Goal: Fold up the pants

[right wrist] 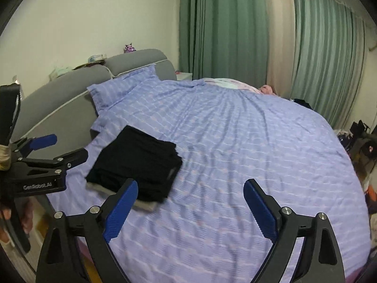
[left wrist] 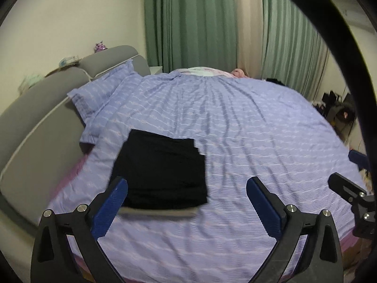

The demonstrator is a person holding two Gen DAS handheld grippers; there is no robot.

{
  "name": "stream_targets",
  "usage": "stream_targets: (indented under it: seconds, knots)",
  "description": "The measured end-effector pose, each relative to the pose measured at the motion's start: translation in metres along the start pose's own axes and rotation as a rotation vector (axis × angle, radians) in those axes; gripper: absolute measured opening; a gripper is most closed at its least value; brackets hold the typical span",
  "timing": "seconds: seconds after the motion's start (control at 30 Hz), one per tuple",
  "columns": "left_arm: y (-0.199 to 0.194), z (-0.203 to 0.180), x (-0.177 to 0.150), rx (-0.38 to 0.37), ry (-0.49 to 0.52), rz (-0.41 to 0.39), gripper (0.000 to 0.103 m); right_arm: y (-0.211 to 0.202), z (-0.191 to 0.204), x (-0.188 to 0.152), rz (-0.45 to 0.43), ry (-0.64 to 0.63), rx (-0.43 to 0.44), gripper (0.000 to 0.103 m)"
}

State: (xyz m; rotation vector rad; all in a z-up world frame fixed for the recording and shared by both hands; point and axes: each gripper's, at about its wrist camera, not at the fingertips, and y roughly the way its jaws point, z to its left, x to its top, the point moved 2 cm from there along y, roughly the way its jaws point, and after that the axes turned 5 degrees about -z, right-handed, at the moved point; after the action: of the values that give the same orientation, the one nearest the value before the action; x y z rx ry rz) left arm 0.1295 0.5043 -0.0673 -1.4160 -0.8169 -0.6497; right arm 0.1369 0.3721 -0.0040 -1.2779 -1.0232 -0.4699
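A wide bed under a lilac-blue striped, crinkled cover fills both views, and behind it hang long green pleated curtains with a pale cream strip between them. Along the left runs a padded grey headboard, a matching lilac pillow tucked against it, with a small purple toy figure perched on top. On the cover lie the black pants folded into a neat rectangle, a grey band showing at the near edge, sitting toward the headboard side. Over them hangs the left gripper, black arms and blue ribbed pads spread wide, holding nothing; its left pad overlaps the pants' near corner in view, contact unclear. The right gripper is spread just as wide and empty, above bare cover just right of the pants. From the right wrist, white lettering on the left gripper's body reads "GenRobot.AI". Dark clutter sits beyond the bed's far right edge.
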Motion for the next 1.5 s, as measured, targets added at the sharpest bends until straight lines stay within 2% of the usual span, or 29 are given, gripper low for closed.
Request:
stream_targets:
  seconds: [0.23, 0.57, 0.8, 1.07, 1.5]
  knots:
    - [-0.042, -0.048, -0.010, -0.042, -0.017, -0.013, 0.103, -0.052, -0.042, -0.013, -0.013, 0.050, -0.012, 0.092]
    - [-0.062, -0.089, -0.016, -0.071, 0.063, -0.022, 0.103, -0.101, -0.078, -0.032, -0.036, 0.090, -0.099, 0.092]
    - [-0.083, -0.137, -0.026, -0.088, 0.074, -0.011, 0.103, -0.129, -0.112, -0.045, -0.044, 0.092, -0.082, 0.092]
    - [-0.112, -0.202, -0.036, -0.043, 0.004, -0.040, 0.103, -0.156, -0.175, -0.062, -0.040, 0.083, -0.025, 0.092]
    - [-0.136, -0.290, -0.043, -0.050, 0.030, -0.072, 0.103, -0.203, -0.264, -0.095, -0.053, 0.103, -0.041, 0.092]
